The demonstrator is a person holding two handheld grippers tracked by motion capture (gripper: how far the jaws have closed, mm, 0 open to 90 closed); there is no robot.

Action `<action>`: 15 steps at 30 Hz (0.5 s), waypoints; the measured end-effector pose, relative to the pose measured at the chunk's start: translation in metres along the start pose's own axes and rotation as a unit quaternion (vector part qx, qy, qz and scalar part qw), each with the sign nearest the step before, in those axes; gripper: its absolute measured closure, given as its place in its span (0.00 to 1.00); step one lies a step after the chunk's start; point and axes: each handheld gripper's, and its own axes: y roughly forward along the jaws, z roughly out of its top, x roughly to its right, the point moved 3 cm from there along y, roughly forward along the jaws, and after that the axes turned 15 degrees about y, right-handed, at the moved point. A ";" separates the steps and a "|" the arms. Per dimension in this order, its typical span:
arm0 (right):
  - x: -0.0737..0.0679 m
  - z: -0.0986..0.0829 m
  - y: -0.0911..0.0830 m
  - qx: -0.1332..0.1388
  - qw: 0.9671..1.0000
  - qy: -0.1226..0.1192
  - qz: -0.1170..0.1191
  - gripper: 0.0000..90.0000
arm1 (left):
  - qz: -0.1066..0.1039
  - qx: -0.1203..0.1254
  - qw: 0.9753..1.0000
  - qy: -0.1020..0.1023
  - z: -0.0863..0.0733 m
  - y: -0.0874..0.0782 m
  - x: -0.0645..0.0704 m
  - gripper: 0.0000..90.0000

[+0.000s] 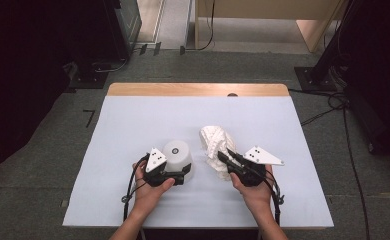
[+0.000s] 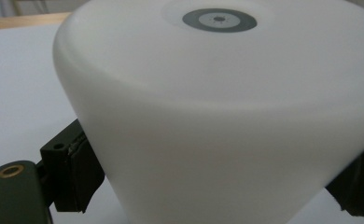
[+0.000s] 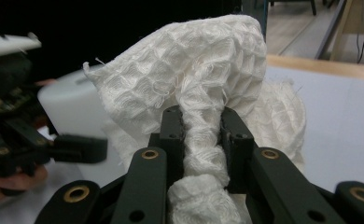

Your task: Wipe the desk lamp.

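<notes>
A white cup [image 1: 178, 154] stands upside down on the table's white cover [image 1: 133, 130], its flat base with a grey ring facing up. My left gripper [image 1: 182, 173] is shut on its lower wall from the near side. In the left gripper view the cup [image 2: 217, 107] sits between the two black pads [image 2: 80, 175]. A crumpled white waffle-weave cloth [image 1: 213, 142] lies just right of the cup. My right gripper [image 1: 224, 156] is shut on a bunched fold of it. In the right gripper view the cloth [image 3: 194, 70] rises above the closed jaws, with my right gripper [image 3: 202, 128] pinching it.
A wooden strip [image 1: 198, 89] runs along the table's far edge. Dark stands [image 1: 90, 75] and cables [image 1: 333, 102] lie on the floor to either side. In the right gripper view the left gripper [image 3: 54, 147] and the cup [image 3: 61, 105] are close by on the left.
</notes>
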 end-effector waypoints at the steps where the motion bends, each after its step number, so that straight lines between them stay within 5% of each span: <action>1: -0.003 0.003 -0.003 0.008 1.000 -0.001 0.005 0.83 | -0.029 0.007 1.000 0.003 0.002 0.000 0.003 0.09; 7: -0.023 0.014 -0.014 0.033 0.998 -0.006 0.045 0.83 | -0.076 0.002 0.997 0.032 0.010 0.004 0.020 0.09; 15: -0.026 -0.001 0.001 0.000 0.999 -0.012 0.046 0.83 | -0.106 0.027 0.994 0.029 0.019 -0.002 0.025 0.09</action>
